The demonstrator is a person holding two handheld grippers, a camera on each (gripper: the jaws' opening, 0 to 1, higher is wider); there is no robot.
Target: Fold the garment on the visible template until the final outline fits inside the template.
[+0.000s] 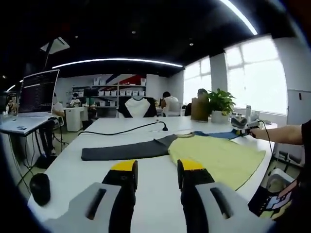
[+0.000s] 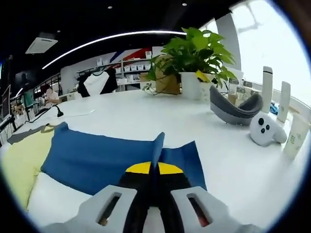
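Note:
The garment lies flat on the white table (image 1: 146, 194): a yellow body (image 1: 218, 158), a dark grey sleeve (image 1: 121, 150) stretched to the left, and a blue sleeve (image 1: 218, 135) at the far side. My left gripper (image 1: 156, 177) is open over bare table, short of the grey sleeve and the yellow hem. At the far right, my right gripper (image 1: 245, 125) is at the blue sleeve's end. In the right gripper view, the right gripper (image 2: 154, 167) is shut on a raised pinch of the blue sleeve (image 2: 107, 155). The yellow body (image 2: 22, 160) lies to its left.
A black cable (image 1: 121, 130) runs across the table behind the garment, and a black object (image 1: 40, 188) sits near the left edge. A potted plant (image 2: 194, 53), a grey curved item (image 2: 233, 110), a white device (image 2: 265, 130) and bottles (image 2: 267, 90) stand right of the blue sleeve.

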